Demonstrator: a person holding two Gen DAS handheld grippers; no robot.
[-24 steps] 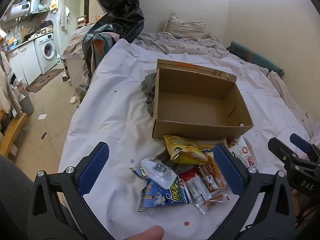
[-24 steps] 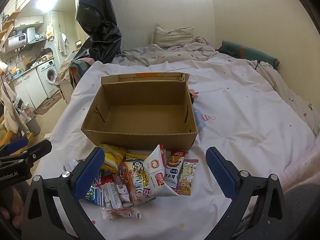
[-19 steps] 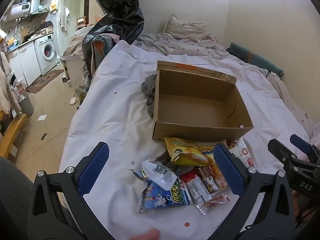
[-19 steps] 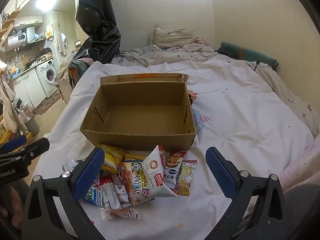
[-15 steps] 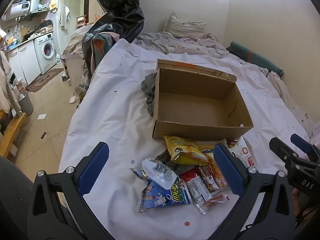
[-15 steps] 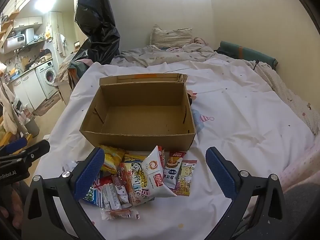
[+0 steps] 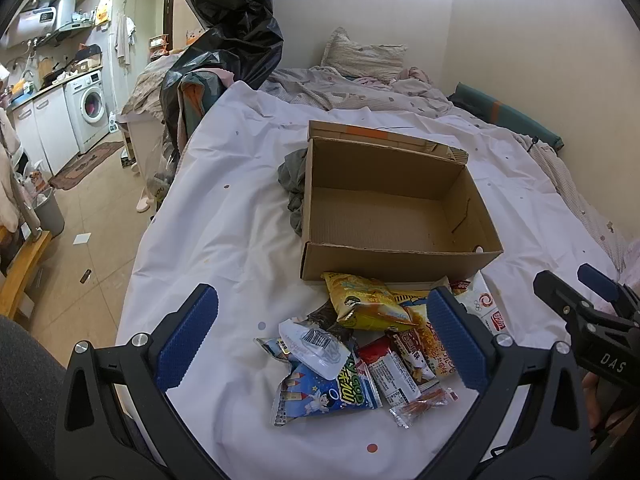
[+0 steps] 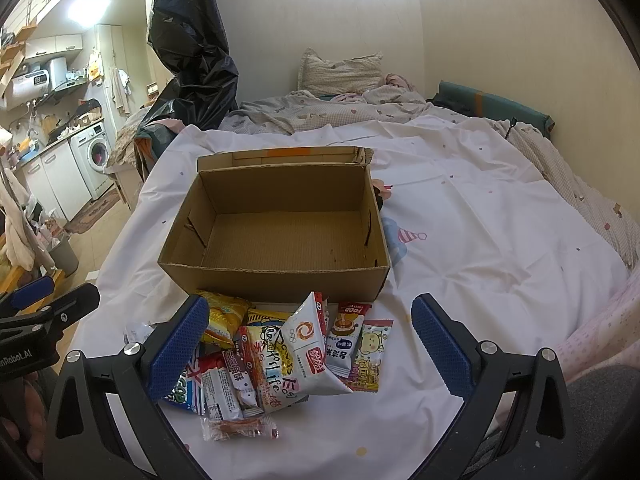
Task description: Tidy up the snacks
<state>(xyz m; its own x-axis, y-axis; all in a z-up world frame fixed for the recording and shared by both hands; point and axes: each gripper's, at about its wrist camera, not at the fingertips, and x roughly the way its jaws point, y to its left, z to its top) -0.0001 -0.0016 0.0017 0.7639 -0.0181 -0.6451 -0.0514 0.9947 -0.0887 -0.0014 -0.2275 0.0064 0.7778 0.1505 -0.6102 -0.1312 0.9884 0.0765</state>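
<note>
An empty cardboard box stands open on a white bed sheet. In front of it lies a pile of snack packets: a yellow chip bag, a blue bag, a white bag and several small bars. My left gripper is open and empty, held above the near left of the pile. My right gripper is open and empty, above the pile's near side. Each gripper shows at the edge of the other's view.
The sheet covers a bed with a pillow and crumpled bedding at the far end. A grey cloth lies left of the box. A black plastic bag hangs at the bed's far left. A washing machine and floor lie to the left.
Almost nothing. Both grippers stay open above the pile with only slight drift. A fingertip at the bottom of the left wrist view has gone out of sight.
</note>
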